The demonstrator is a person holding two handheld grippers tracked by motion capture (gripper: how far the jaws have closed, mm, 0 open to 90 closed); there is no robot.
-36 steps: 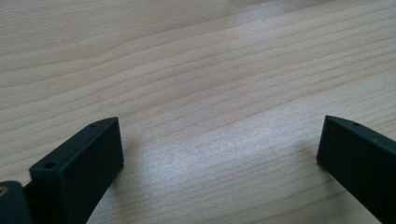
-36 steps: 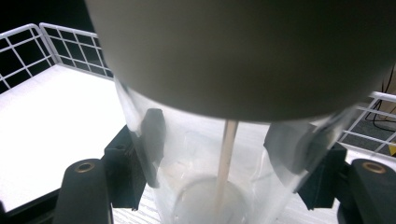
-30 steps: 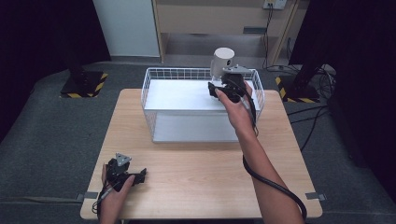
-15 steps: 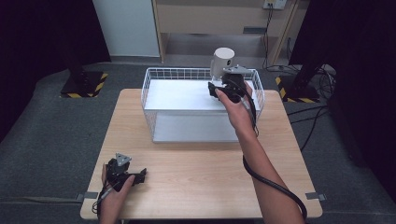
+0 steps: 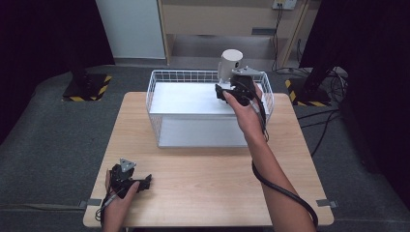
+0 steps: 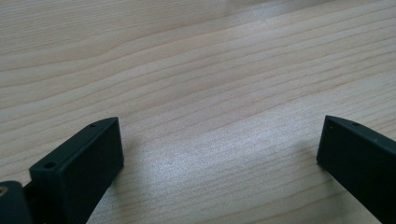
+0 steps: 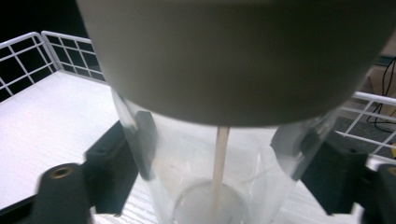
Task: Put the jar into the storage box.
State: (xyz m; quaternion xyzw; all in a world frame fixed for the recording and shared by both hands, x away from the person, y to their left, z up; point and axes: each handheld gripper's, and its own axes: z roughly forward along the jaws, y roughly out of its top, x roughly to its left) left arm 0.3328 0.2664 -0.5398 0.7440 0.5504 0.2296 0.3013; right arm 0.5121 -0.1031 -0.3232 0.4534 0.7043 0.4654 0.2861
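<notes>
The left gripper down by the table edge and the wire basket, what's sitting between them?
Nothing. In the high view, bare wooden table runs from the left gripper to the wire basket; the left gripper view shows plain wood ahead.

The left gripper (image 6: 219, 154) looks down along its two black jaws onto a pale wooden tabletop (image 6: 201, 70). The jaws stand wide apart, one rising from the lower left corner, the other from the lower right edge, with nothing between them. Bare wood shows across the whole gap. The left jaw has a flat inner face and small round holes on its upper edge. The grain of the wood runs in long lines slanting up towards the right. A soft sheen lies on the wood between the jaws, and each jaw casts a faint shadow just beside it.
</notes>
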